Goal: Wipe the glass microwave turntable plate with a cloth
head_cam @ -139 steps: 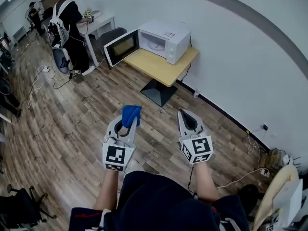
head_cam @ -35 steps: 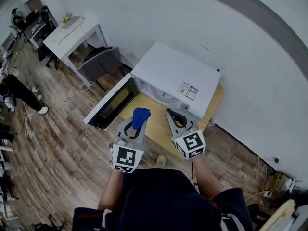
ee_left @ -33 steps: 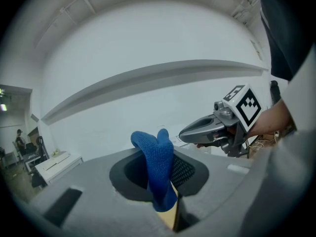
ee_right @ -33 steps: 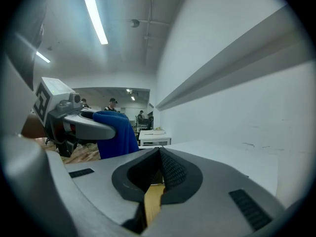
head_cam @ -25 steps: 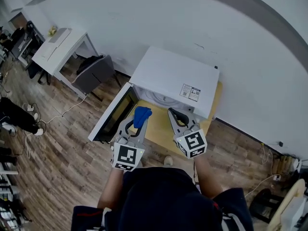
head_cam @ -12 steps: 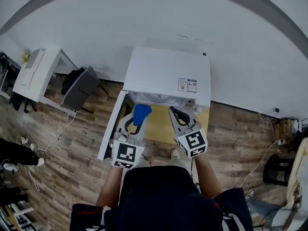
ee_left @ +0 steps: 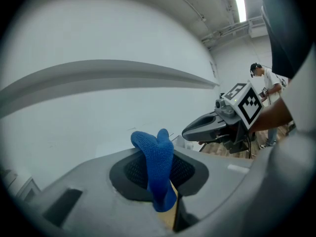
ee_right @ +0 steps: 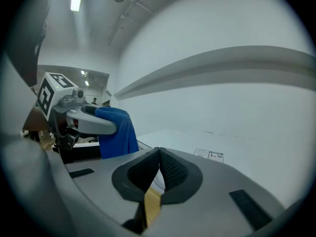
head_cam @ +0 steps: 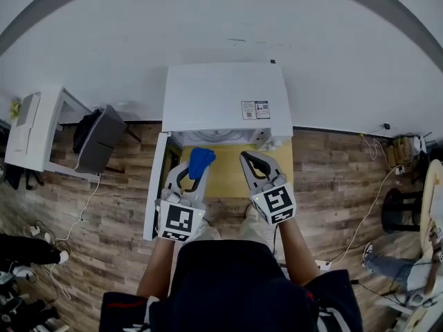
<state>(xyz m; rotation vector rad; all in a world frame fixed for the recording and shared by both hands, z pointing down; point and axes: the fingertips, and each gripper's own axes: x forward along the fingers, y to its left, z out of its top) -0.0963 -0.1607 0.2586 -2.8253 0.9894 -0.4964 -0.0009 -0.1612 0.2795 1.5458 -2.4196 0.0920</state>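
A white microwave (head_cam: 227, 101) stands on a yellow table (head_cam: 225, 180), its door (head_cam: 156, 185) swung open to the left. Its top hides the cavity, so I cannot make out the glass turntable plate. My left gripper (head_cam: 197, 160) is shut on a blue cloth (head_cam: 202, 159), just in front of the opening. The cloth (ee_left: 155, 167) stands up between the pads in the left gripper view. My right gripper (head_cam: 250, 160) hovers beside it, shut and empty. The right gripper view shows its pads (ee_right: 170, 169) touching at the tip (ee_right: 159, 152), with the cloth (ee_right: 116, 132) to its left.
A white wall runs behind the microwave. A white desk (head_cam: 33, 126) and a grey chair (head_cam: 97, 140) stand to the left on the wood floor. Cables (head_cam: 365, 209) trail on the right. A person (ee_left: 264, 85) stands far off in the room.
The microwave has swung round to lie straight ahead and closer. Both grippers now sit over the table at the opening. The left holds the cloth as before and the right stays shut.
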